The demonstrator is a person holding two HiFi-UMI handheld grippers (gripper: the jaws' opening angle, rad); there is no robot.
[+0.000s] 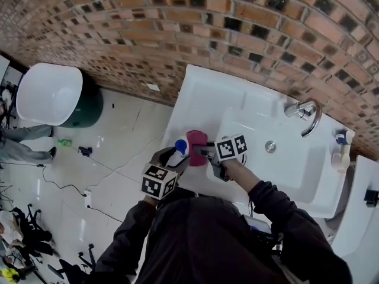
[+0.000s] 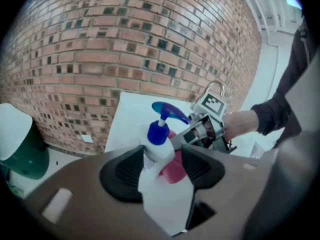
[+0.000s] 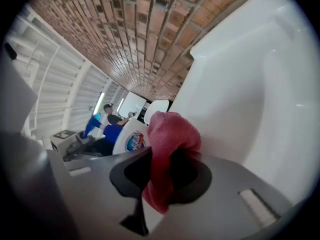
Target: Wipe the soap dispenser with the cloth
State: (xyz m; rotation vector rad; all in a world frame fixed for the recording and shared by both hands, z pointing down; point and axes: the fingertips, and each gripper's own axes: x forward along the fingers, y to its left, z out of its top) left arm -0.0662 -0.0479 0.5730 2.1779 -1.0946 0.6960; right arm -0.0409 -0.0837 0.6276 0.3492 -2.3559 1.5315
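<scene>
A white soap dispenser (image 1: 180,147) with a blue pump stands at the front left rim of the white sink (image 1: 254,108). In the left gripper view the dispenser (image 2: 159,149) rises between the jaws of my left gripper (image 2: 161,166). A gap shows beside its right pad, so that gripper is open around the bottle. My right gripper (image 1: 204,152) is shut on a bunched pink cloth (image 1: 196,142) just right of the dispenser. In the right gripper view the cloth (image 3: 170,149) fills the jaws of the right gripper (image 3: 161,171). The dispenser's labelled body (image 3: 132,141) lies right behind it.
A chrome faucet (image 1: 305,112) stands at the sink's back right, with another small bottle (image 1: 340,155) on the right rim. A brick wall (image 1: 177,28) runs behind. A white-lidded green bin (image 1: 47,93) and cables sit on the tiled floor to the left.
</scene>
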